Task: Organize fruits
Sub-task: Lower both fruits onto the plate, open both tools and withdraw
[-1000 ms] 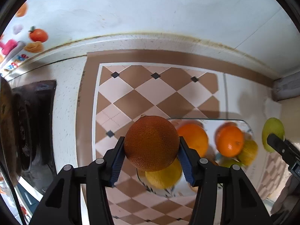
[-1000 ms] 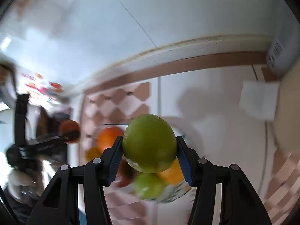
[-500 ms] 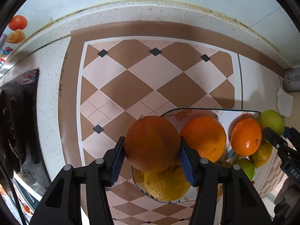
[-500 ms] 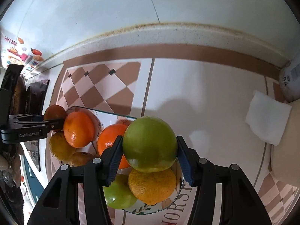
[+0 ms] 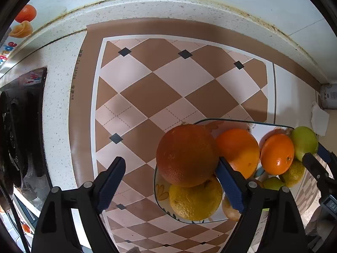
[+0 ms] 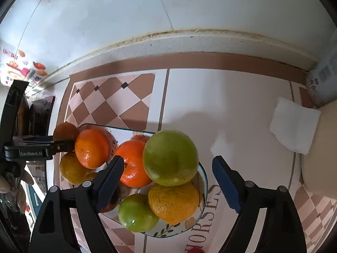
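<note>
Opening fingers of left gripper (image 5: 169, 180) and right gripper (image 6: 168, 180), releasing fruit, plate (image 6: 203, 176) largely hidden beneath.

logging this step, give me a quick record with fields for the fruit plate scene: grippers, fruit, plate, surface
left gripper: jaws opening, dark orange between them, left pad clear of it
right gripper: jaws opening, big green fruit between them, pads clear
plate: glass, piled with orange, yellow and green fruit
surface: checkered mat on a counter
extra: white napkin to the right of the plate
</note>
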Available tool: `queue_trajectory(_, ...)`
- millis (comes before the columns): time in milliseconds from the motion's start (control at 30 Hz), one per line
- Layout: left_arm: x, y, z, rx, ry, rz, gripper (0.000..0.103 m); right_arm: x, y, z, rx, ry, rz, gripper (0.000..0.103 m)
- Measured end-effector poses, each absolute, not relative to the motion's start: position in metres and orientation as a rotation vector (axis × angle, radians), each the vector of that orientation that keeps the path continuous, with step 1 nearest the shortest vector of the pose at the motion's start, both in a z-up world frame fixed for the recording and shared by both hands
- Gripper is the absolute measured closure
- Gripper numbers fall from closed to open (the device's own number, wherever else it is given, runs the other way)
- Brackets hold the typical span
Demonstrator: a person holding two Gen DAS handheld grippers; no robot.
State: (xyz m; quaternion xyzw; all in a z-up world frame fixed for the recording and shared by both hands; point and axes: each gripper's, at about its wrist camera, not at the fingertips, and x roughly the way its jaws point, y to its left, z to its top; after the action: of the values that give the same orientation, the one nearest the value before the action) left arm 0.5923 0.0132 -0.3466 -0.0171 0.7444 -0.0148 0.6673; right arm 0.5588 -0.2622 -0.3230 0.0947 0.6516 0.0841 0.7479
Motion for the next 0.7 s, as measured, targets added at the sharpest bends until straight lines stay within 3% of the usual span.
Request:
queue_trajectory(267, 0.579, 0.013, -0.319, -0.027, 1.586, 0.006, 0.016, 0.544, -0.258, -0.296, 0.186, 1.379, 0.114, 0.006)
queue_trajectory(700, 0.501, -0.012, -0.264, -0.004, 1.411, 0.020, 0.016, 0.466, -0.235, -0.265, 0.086, 1.331, 0.009, 0.006)
